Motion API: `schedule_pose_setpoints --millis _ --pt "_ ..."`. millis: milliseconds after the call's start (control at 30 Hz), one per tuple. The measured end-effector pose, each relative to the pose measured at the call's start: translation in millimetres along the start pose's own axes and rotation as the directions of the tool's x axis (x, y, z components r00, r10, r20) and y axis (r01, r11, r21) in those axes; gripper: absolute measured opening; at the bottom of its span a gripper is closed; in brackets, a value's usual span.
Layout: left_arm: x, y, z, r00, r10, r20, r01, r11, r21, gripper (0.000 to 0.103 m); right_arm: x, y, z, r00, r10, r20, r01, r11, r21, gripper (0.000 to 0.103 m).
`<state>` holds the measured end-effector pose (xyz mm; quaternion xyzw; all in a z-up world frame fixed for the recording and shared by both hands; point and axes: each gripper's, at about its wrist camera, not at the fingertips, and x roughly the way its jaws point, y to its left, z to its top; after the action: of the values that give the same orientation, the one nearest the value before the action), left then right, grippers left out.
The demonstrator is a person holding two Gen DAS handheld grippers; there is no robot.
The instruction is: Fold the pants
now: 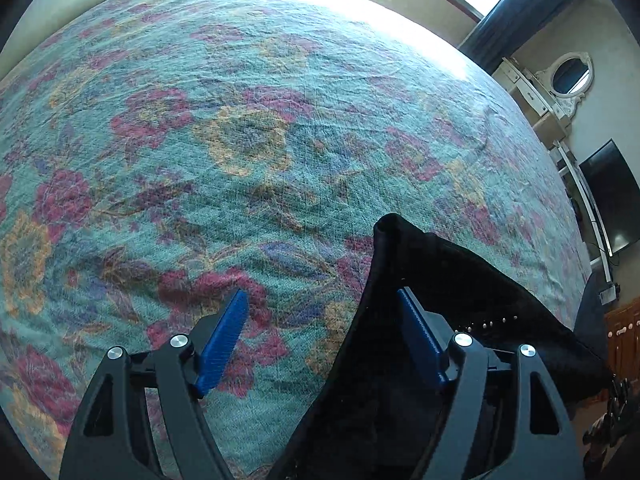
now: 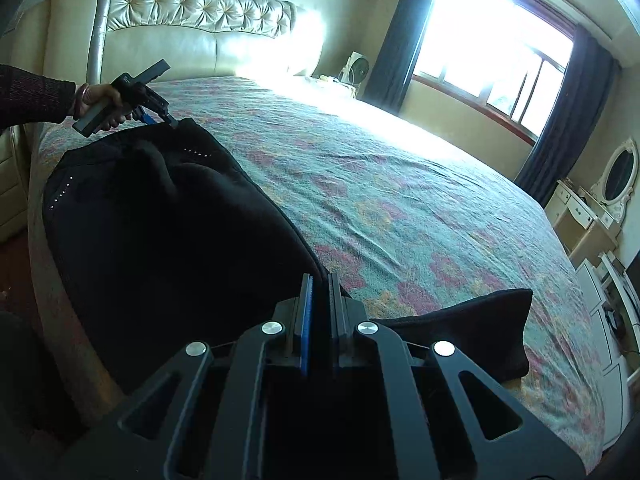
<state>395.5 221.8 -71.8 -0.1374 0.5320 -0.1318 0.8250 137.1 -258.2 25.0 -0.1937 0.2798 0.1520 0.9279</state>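
Along near bed [image 2: 400, 208] edge, pants [image 2: 168, 232] lie lengthwise btwn my grippers. R gripper [image 2: 320, 284] clenched on hem end; L gripper [image 1: 320, 304] released, jaws wide, nearest waistband corner.

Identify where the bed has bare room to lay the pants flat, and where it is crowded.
Free: the floral bedspread between the black pants and the window-side edge, up to the cream tufted headboard. Crowded: the near edge, where the pants lie bunched.
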Motion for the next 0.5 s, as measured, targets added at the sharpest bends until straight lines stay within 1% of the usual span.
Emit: schedule_pose_setpoints --millis 67,100,167,233,267,300,333,400,433,467,500 --pt "9 -2 2 0.998 -0.062 -0.025 0.062 0.998 -0.015 0.075 2 -1 -1 1.0 -0.001 -0.002 0.001 1.0 0.006 0.006" --pt "13 -4 3 0.995 -0.093 -0.034 0.092 0.996 -0.018 0.077 3 -1 -1 1.0 -0.003 -0.003 0.003 1.0 0.01 0.006" --pt "14 -12 2 0.99 -0.137 -0.035 0.137 0.991 -0.003 0.077 5 -3 -3 1.0 0.005 0.0 -0.005 1.0 0.024 0.006" --pt "12 -16 -1 0.978 -0.206 -0.021 0.206 0.978 -0.011 0.076 7 -5 -4 1.0 0.008 -0.002 -0.008 0.999 0.038 0.006" --pt "11 -19 -3 0.971 -0.239 -0.019 0.239 0.971 -0.015 0.042 7 -6 -5 1.0 0.009 -0.001 -0.009 0.999 0.043 0.006" --pt "10 -21 -5 0.973 -0.228 -0.024 0.228 0.974 -0.001 0.007 8 -7 -5 1.0 0.01 -0.002 -0.01 0.999 0.047 0.006" --pt "8 -28 -5 0.981 -0.192 -0.012 0.192 0.981 0.028 0.006 9 -8 -5 1.0 0.011 -0.004 -0.01 0.999 0.049 0.006" --pt "1 -41 -8 0.986 -0.169 -0.004 0.169 0.982 0.09 0.006 11 -9 -5 1.0 0.008 -0.007 -0.007 0.999 0.054 0.006" --pt "-6 -46 -9 0.986 -0.169 0.01 0.167 0.981 0.102 0.006 12 -11 -5 1.0 0.005 -0.012 -0.005 0.998 0.059 0.006" --pt "-16 -48 -8 0.984 -0.175 0.044 0.169 0.98 0.105 0.006 14 -14 -5 1.0 0.001 -0.014 0.0 0.998 0.063 0.006" --pt "-28 -51 -7 0.978 -0.193 0.085 0.183 0.978 0.104 0.006 15 -16 -4 1.0 -0.004 -0.014 0.005 0.998 0.067 0.006"
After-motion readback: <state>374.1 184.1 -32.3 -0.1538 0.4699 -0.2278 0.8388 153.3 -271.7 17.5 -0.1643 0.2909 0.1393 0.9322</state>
